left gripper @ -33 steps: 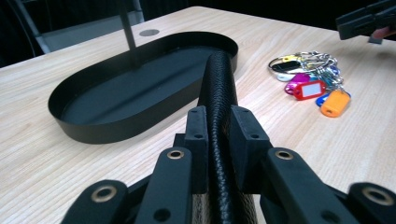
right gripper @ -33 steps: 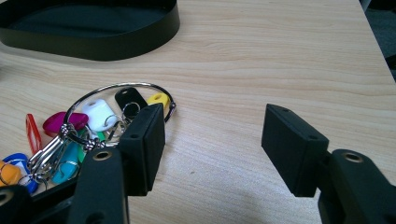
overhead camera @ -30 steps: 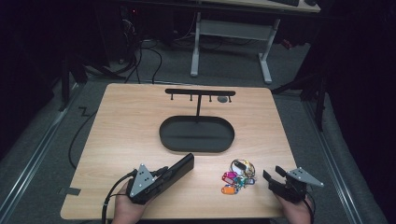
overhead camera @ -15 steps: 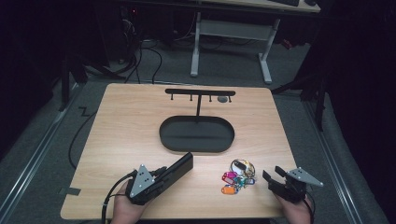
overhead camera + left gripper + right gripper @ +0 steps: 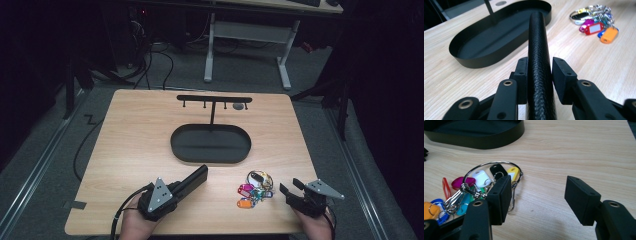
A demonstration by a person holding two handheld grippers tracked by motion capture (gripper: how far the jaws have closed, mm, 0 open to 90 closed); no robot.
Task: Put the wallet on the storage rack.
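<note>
A long black textured case [image 5: 538,50] lies on the table, pointing at the oval tray. It sits between the jaws of my left gripper [image 5: 539,72], which have just been opening. The left pad is against it and a thin gap shows at the right pad. From above, the case [image 5: 194,179] sticks out ahead of the left gripper [image 5: 179,190]. A bunch of keys with coloured tags [image 5: 255,189] [image 5: 474,185] [image 5: 596,21] lies at the front right. My right gripper [image 5: 290,186] [image 5: 537,200] stands open just right of the bunch, with nothing between its pads.
A black oval tray [image 5: 172,145] [image 5: 474,62] [image 5: 486,142] sits mid-table. A black post rises from its far side and carries a hook bar [image 5: 214,99]. A small grey disc [image 5: 239,106] is by the bar. Bare wood surrounds the tray; the table's front edge is close to both hands.
</note>
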